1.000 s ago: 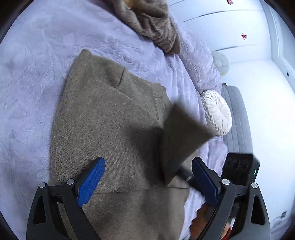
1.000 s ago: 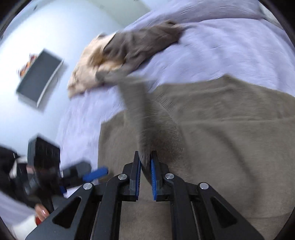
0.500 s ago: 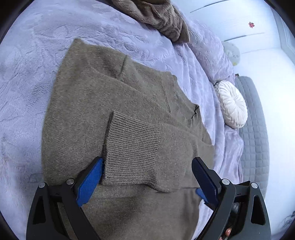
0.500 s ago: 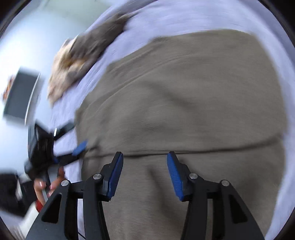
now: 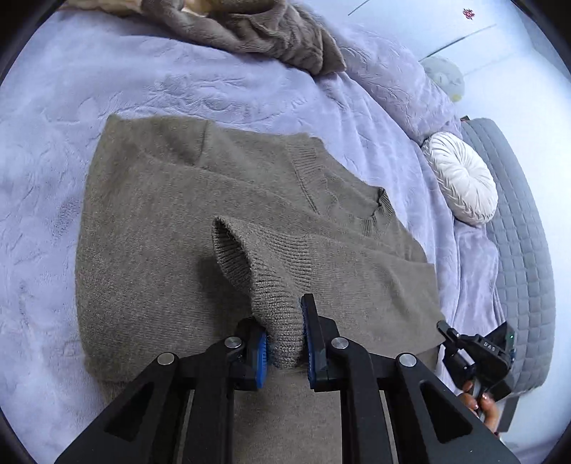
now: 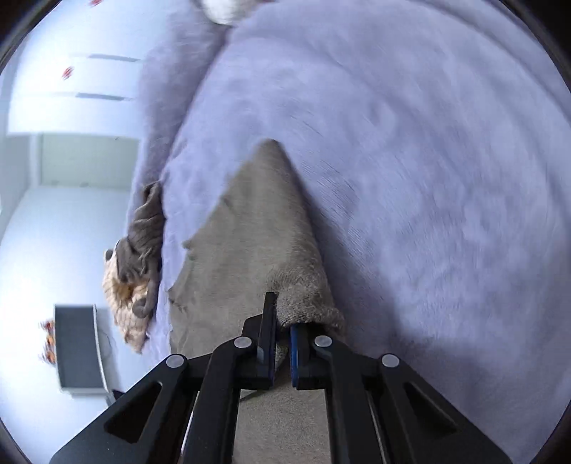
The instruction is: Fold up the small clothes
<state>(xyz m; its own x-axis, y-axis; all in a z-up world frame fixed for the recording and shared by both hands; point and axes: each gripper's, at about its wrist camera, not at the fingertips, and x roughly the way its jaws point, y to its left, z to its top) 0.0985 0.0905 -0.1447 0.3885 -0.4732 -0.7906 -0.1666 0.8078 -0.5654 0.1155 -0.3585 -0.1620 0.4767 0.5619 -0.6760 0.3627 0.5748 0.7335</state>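
A taupe knit sweater lies flat on a lilac bedspread, one sleeve folded across its body. My left gripper is shut on the ribbed cuff of that sleeve and lifts it a little off the sweater. In the right wrist view my right gripper is shut on a bunched edge of the sweater, which stretches away from the fingers over the bedspread. The right gripper's body also shows at the lower right of the left wrist view.
A heap of brown and cream clothes lies at the far side of the bed; it also shows in the right wrist view. A round white cushion sits on a grey quilted bench beside the bed. A dark box stands on the floor.
Both grippers were open half a second ago. The left has shut on the sleeve cuff and raised it. The right has swung to the sweater's edge and shut on it.
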